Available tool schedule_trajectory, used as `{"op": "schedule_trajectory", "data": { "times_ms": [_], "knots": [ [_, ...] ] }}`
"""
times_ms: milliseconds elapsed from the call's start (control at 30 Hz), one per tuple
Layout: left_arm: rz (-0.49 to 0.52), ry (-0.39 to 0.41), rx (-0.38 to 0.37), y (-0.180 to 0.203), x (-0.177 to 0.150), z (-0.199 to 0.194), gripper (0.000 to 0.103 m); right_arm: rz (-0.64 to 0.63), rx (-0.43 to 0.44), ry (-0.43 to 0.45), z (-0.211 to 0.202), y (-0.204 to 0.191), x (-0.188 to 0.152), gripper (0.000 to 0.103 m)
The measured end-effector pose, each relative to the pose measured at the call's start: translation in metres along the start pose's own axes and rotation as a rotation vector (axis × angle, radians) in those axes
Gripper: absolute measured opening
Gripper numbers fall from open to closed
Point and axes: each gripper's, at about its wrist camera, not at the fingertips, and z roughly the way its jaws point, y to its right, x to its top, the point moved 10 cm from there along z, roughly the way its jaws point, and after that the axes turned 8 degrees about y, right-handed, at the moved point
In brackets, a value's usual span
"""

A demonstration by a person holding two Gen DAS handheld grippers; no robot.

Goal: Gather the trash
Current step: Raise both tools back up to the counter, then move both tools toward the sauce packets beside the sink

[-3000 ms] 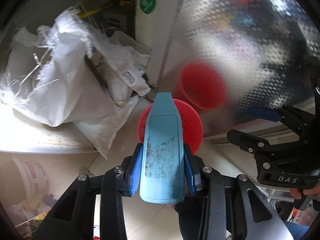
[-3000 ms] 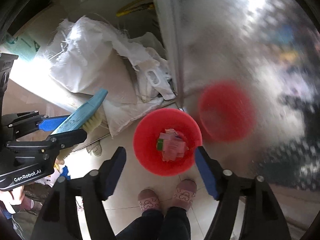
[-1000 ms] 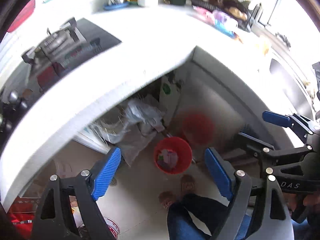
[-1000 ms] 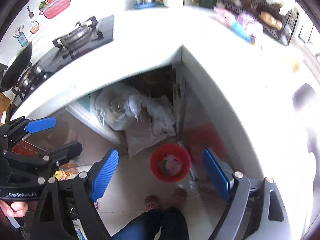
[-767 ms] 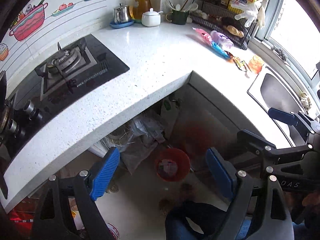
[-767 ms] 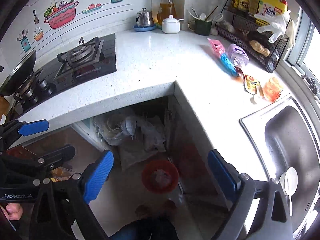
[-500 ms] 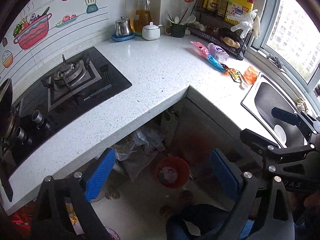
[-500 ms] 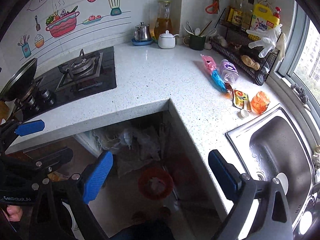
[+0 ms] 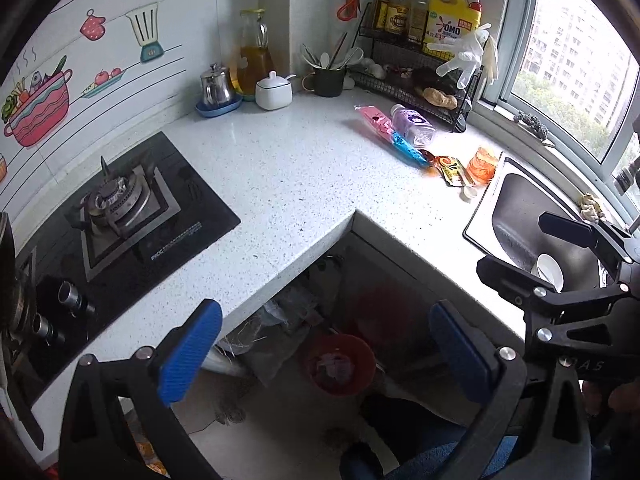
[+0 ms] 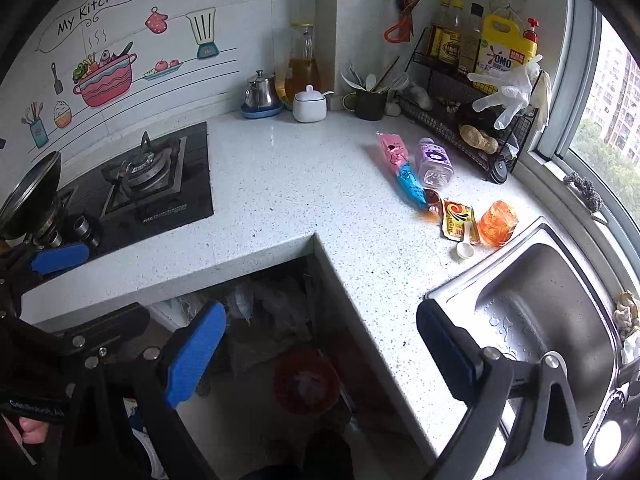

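the left gripper [image 9: 326, 356] has its blue pads far apart and going wider, with nothing between them. the right gripper [image 10: 320, 354] is wide too and holds nothing. down on the floor, under the counter corner, sits the red bin [image 9: 340, 364] with scraps inside. white bags [image 10: 264, 312] are piled in the dark space behind it.

the left view shows the right gripper off to its right side, over the sink [image 9: 516, 216], and a white bowl [image 9: 550, 270] lying in the sink. the right view shows the left gripper at its left edge, near the stove [image 10: 148, 178], and a hand [image 10: 34, 428] holding it.

farther off, the trash lies in a row on the counter [image 10: 288, 184]: a pink pack [image 10: 390, 148], a blue pack [image 10: 412, 186], a clear bottle [image 10: 434, 164], a yellow pack [image 10: 460, 218], an orange cup [image 10: 498, 224] and a small white scoop [image 10: 465, 250]. only the right view shows the "my kitchen" sticker [image 10: 94, 4] on the back wall.
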Motion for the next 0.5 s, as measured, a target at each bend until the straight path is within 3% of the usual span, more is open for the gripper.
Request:
{"op": "schedule_trajectory", "data": {
  "times_ms": [500],
  "knots": [
    [0.074,-0.008,-0.084,0.055,0.077,0.08,0.103,0.071,-0.089,-0.01,0.038,0.079,0.04,0.096]
  ]
}}
